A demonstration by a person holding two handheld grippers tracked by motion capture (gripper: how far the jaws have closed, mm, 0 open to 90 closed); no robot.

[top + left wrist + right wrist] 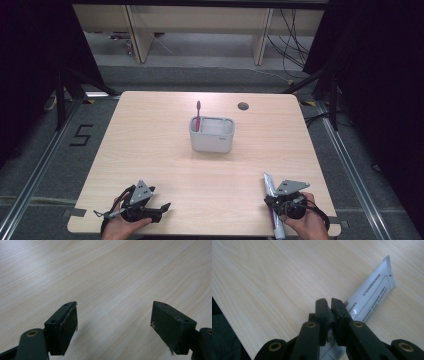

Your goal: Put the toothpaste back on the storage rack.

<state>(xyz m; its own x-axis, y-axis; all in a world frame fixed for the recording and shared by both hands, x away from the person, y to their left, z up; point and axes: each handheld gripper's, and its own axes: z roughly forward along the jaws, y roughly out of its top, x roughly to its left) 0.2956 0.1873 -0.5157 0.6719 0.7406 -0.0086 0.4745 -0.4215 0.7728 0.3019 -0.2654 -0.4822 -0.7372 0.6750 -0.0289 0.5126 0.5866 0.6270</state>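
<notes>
Pale wood grain covered the bench (165,165), which stood on a grey floor with dark curtains at both sides. Near the middle of the bench sat a grey holder (212,134) with a red toothbrush (198,114) standing upright in its left compartment. By the near right corner, the right gripper (329,305) had its jaws pressed together on a white toothpaste tube (372,297), pinching it low along its length; the tube's flat crimped end pointed away toward the holder. In the high view the tube (270,186) lay slanted, its near end reaching the bench's front edge. At the near left corner, the left gripper (113,322) rested with jaws spread wide and nothing between them.

The grip looked narrow and off-centre, so the tube would probably swing or slide out when carried. A soft tube might also buckle under the squeeze. Coming in slanted, it could catch the holder's rim, tip the holder, or knock the toothbrush.
</notes>
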